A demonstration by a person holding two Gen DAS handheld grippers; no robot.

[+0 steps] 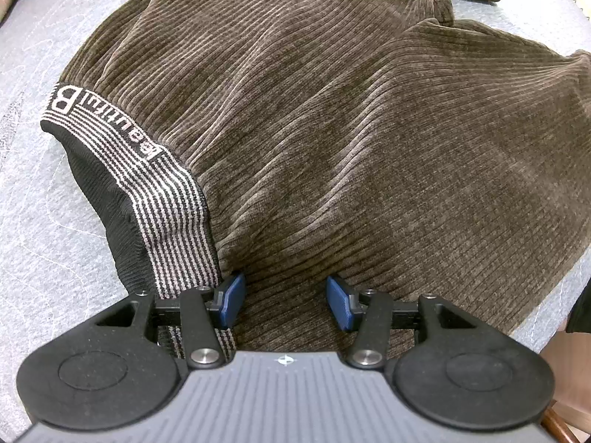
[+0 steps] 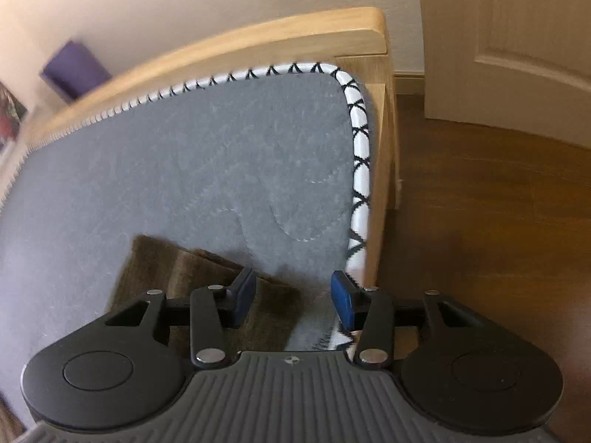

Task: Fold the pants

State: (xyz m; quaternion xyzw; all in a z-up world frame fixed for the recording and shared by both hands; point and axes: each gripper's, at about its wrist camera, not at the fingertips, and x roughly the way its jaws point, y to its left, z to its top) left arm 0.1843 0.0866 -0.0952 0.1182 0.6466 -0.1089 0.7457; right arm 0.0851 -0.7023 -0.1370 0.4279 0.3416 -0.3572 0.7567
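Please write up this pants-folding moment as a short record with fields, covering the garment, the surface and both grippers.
garment: brown corduroy pants, spread out, creased
waistband: striped elastic with lettering, lying at the left edge of the left wrist view
surface: grey quilted mattress with white piped edge, in a wooden bed frame
left gripper: jaws open, apart over the fabric beside the waistband, gripping nothing
right gripper: jaws open, over a pants edge near the mattress corner, nothing held
beyond bed: wood floor, white door

wood floor (image 2: 480, 199) | white door (image 2: 517, 37) | wooden bed frame (image 2: 258, 37)
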